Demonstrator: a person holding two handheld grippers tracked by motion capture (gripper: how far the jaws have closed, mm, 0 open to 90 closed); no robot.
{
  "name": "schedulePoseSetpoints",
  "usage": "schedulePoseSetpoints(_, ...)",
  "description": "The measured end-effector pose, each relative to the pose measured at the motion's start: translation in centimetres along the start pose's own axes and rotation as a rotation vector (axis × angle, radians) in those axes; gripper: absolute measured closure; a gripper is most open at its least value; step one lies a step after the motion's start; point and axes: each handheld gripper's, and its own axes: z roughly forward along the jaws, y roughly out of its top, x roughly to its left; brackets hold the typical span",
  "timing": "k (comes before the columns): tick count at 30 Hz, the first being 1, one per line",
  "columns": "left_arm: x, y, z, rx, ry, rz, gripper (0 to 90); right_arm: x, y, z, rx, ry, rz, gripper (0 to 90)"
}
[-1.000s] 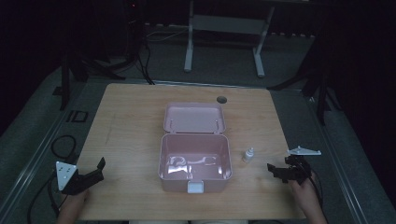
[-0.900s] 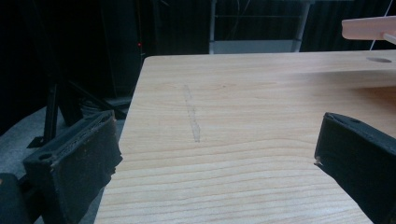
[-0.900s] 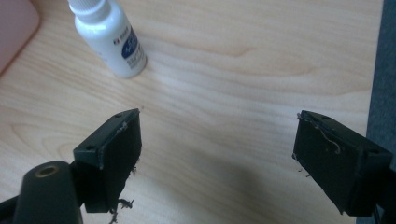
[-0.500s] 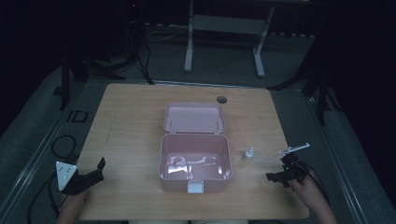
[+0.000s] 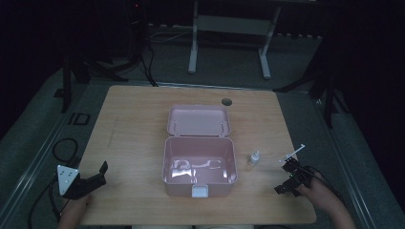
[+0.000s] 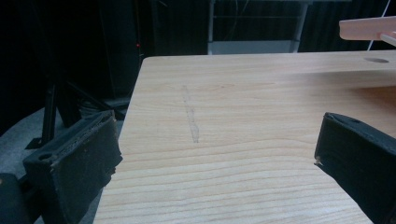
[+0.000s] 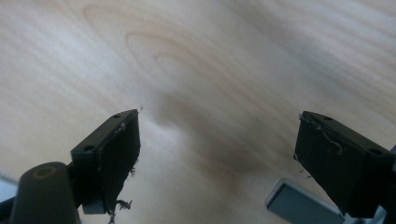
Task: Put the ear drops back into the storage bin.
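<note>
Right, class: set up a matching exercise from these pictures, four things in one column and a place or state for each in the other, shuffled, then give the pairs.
Things:
1. box
2. bottle
3. left gripper
4. right gripper

Places or states:
A. jaws apart, pointed down at bare wood near the table's right edge
B. open, lid back, mid-table
C. upright, just right of the box
D. jaws apart, at the table's near left corner

Pairs: 1-B, 2-C, 3-D, 4-A
</note>
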Motion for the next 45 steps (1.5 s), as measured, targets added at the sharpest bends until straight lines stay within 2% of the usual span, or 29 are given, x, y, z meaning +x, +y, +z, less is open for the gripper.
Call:
schedulePoseSetpoints(2,0.0,0.0,0.0,0.000,0.000,0.000,0.4,0.1,0.1,0.0,0.030,0.021,-0.001,13.9)
schedulePoseSetpoints(7,0.0,0.0,0.0,0.000,0.000,-0.001,0.4,0.7,0.5,0.0,0.118,0.036,-0.006,12.8)
schedulePoseSetpoints(11,0.0,0.0,0.0,0.000,-0.001,-0.001,0.4,1.2,0.7,0.0,0.155,0.046,-0.043,11.1)
schedulePoseSetpoints(12,0.0,0.0,0.0,0.000,-0.001,-0.001,0.4,1.2,0.8,-0.1,0.158,0.030,-0.059,11.1)
schedulePoseSetpoints(15,0.0,0.0,0.0,0.000,0.000,0.000,0.4,1.3,1.1,-0.3,0.155,0.016,-0.087,11.2)
schedulePoseSetpoints(22,0.0,0.0,0.0,0.000,0.000,-0.001,0.4,0.7,2.4,-0.5,0.133,0.023,-0.078,13.0)
schedulePoseSetpoints(25,0.0,0.0,0.0,0.002,0.000,0.000,0.4,0.5,3.1,-0.7,0.118,0.012,-0.078,13.0)
schedulePoseSetpoints(31,0.0,0.0,0.0,0.001,-0.001,-0.001,0.4,0.2,4.8,-0.7,0.100,0.018,-0.056,13.0)
schedulePoseSetpoints(45,0.0,0.0,0.0,0.003,-0.004,-0.002,0.4,0.4,8.6,-0.4,0.106,0.023,-0.079,13.9)
